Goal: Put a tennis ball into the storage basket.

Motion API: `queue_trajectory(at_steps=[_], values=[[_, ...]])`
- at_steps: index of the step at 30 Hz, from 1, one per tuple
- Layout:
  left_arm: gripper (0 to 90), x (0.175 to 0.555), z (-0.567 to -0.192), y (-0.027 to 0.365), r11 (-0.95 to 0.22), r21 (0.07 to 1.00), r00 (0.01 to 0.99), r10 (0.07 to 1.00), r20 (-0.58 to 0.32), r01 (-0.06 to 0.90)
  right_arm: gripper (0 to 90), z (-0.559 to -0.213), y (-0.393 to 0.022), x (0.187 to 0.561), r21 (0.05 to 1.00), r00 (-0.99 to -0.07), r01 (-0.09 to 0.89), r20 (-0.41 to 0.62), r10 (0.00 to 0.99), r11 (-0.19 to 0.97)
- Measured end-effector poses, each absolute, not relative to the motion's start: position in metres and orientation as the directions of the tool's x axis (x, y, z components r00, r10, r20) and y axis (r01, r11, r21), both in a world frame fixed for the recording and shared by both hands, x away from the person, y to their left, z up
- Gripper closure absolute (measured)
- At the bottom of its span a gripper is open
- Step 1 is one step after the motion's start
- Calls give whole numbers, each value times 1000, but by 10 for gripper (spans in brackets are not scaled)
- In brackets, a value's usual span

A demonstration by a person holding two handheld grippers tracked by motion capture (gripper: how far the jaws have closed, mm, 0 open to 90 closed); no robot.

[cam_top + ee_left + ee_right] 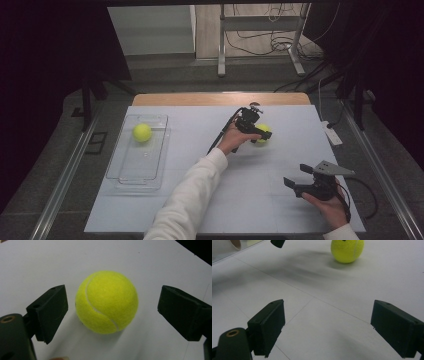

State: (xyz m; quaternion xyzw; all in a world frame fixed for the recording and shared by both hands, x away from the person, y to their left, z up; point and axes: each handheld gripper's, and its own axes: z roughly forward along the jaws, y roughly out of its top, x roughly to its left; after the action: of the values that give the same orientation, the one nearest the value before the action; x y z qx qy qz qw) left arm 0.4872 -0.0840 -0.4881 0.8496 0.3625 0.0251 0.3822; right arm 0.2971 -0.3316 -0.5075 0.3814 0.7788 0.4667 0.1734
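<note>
We have the left gripper (110, 312) set wide around the tennis ball (107, 302), apparently mid-pickup, so closing comes next, while our right gripper (325, 327) waits wide and empty.

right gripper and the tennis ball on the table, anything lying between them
Nothing: in the right gripper view, bare white table runs from the open right gripper to the tennis ball.

no readable text, labels or numbers
</note>
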Motion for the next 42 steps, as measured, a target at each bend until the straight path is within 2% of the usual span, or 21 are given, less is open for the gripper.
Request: queue_trajectory(at_steps=[16,22,42], values=[[127,492,-501,-94,-452,657,728,647,-225,604,127,-508,-332,296,859,-647,433,84,758,275],[259,491,-502,-94,-464,652,727,656,-202,600,127,-508,-333,296,858,-646,434,83,759,275],[273,482,-487,-77,-443,695,747,632,-207,567,127,-508,-333,296,858,-643,435,82,762,274]])
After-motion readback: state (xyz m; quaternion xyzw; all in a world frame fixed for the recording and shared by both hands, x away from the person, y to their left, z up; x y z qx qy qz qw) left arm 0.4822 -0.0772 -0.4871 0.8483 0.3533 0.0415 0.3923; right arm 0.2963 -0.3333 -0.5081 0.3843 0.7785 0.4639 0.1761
